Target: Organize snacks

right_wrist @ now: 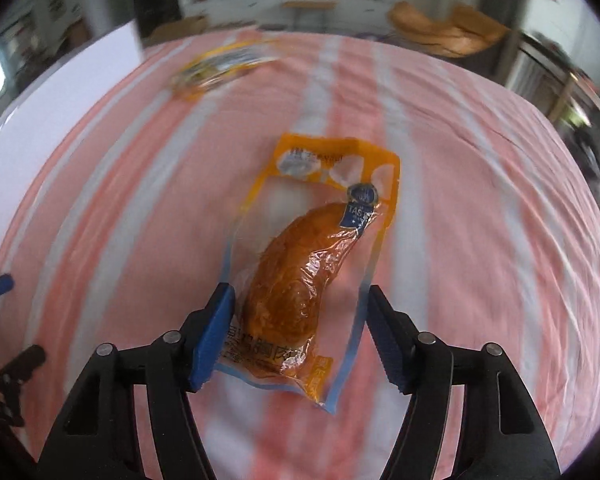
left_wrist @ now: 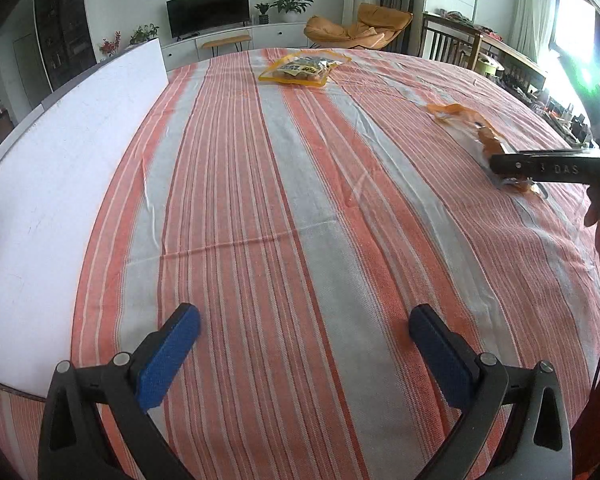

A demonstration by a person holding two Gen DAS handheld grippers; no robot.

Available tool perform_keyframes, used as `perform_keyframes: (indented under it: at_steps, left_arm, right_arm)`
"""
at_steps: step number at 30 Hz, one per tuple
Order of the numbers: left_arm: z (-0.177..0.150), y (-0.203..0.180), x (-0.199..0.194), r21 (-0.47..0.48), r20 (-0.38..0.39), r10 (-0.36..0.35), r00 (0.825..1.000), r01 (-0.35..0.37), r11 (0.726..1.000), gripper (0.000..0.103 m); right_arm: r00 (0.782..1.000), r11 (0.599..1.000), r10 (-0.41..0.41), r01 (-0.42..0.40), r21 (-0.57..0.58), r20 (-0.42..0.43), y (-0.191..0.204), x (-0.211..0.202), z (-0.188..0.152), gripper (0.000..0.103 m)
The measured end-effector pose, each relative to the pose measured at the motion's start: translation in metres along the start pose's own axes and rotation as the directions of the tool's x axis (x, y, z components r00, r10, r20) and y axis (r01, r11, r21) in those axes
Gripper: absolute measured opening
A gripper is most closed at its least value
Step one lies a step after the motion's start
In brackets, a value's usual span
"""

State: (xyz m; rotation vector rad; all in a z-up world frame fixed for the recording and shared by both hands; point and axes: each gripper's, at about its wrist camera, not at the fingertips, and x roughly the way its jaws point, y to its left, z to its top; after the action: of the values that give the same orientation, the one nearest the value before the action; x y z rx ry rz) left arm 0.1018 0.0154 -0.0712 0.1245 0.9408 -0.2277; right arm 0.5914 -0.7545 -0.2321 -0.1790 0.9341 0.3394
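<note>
On the striped tablecloth (right_wrist: 480, 200), the right gripper (right_wrist: 300, 332) loosely straddles a slick, floppy chicken pouch (right_wrist: 300, 280); best pinched across its firm meat.

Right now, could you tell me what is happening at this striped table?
A person is sorting snack packets with a handheld claw in each hand. The right claw sits around the near end of a vacuum-packed meat snack lying on the striped tablecloth; its left pad touches the packet, the right pad stands clear, so no firm grip shows. The left claw hangs open and empty. A second snack packet lies at the far side.
</note>
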Motion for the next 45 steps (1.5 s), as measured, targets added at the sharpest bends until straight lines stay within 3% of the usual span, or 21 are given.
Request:
perform_keyframes:
  at_steps: [3, 6, 13, 16, 18, 20, 27, 32, 36, 40, 41, 42, 45]
  left_arm:
    - [0.0, 0.0, 0.0, 0.0, 0.0, 0.0, 1.0, 0.0, 1.0, 0.103]
    - [0.0, 0.0, 0.0, 0.0, 0.0, 0.0, 1.0, 0.0, 1.0, 0.103]
    - [0.0, 0.0, 0.0, 0.0, -0.002, -0.001, 1.0, 0.001, 1.0, 0.103]
    - [0.007, -0.001, 0.003, -0.005, -0.048, -0.005, 0.999, 0.005, 1.0, 0.103]
    - [0.021, 0.001, 0.005, -0.027, -0.079, -0.083, 0.993, 0.081, 0.996, 0.103]
    - [0.047, 0.003, 0.005, -0.044, -0.078, -0.153, 0.985, 0.15, 0.988, 0.103]
    - [0.173, -0.004, 0.036, 0.071, -0.021, -0.206, 0.978, 0.207, 0.976, 0.103]
    - [0.259, -0.012, 0.101, 0.169, -0.076, -0.118, 0.99, 0.129, 0.977, 0.103]
    - [0.305, -0.006, 0.158, 0.103, -0.14, -0.078, 0.987, 0.093, 0.99, 0.103]
    - [0.315, 0.004, 0.204, 0.024, -0.2, -0.105, 0.974, 0.112, 0.993, 0.102]
    - [0.315, 0.005, 0.21, 0.038, -0.2, -0.092, 0.975, 0.102, 0.994, 0.099]
    - [0.314, 0.004, 0.212, 0.06, -0.194, -0.087, 0.977, 0.1, 0.993, 0.079]
    - [0.299, 0.004, 0.204, 0.122, -0.146, -0.11, 0.983, 0.128, 0.984, 0.066]
  right_arm:
    - [0.999, 0.999, -0.001, -0.001, 0.05, 0.039, -0.014, 0.005, -0.006, 0.093]
    - [0.997, 0.999, -0.006, 0.001, 0.054, 0.079, -0.012, 0.006, -0.009, 0.095]
    - [0.998, 0.999, -0.017, 0.014, 0.044, 0.068, -0.009, 0.014, -0.005, 0.1]
    - [0.997, 0.999, -0.02, 0.016, 0.046, 0.07, -0.01, 0.013, -0.007, 0.1]
    - [0.997, 0.999, -0.021, 0.017, 0.049, 0.072, -0.009, 0.014, -0.007, 0.1]
    - [0.997, 0.999, -0.018, 0.014, 0.052, 0.074, -0.01, 0.009, -0.01, 0.1]
    - [0.996, 0.998, -0.005, -0.001, 0.069, 0.086, -0.015, 0.005, -0.013, 0.1]
    - [0.993, 0.994, 0.043, -0.053, 0.096, 0.109, -0.026, 0.001, -0.017, 0.1]
    - [0.988, 0.988, 0.082, -0.098, 0.122, 0.13, -0.033, -0.002, -0.018, 0.1]
    - [0.988, 0.987, 0.084, -0.1, 0.123, 0.13, -0.033, -0.003, -0.018, 0.101]
    - [0.988, 0.988, 0.081, -0.096, 0.12, 0.128, -0.032, -0.003, -0.018, 0.101]
    - [0.989, 0.989, 0.077, -0.092, 0.118, 0.126, -0.032, -0.003, -0.018, 0.101]
    - [0.989, 0.989, 0.072, -0.087, 0.118, 0.125, -0.031, -0.003, -0.018, 0.1]
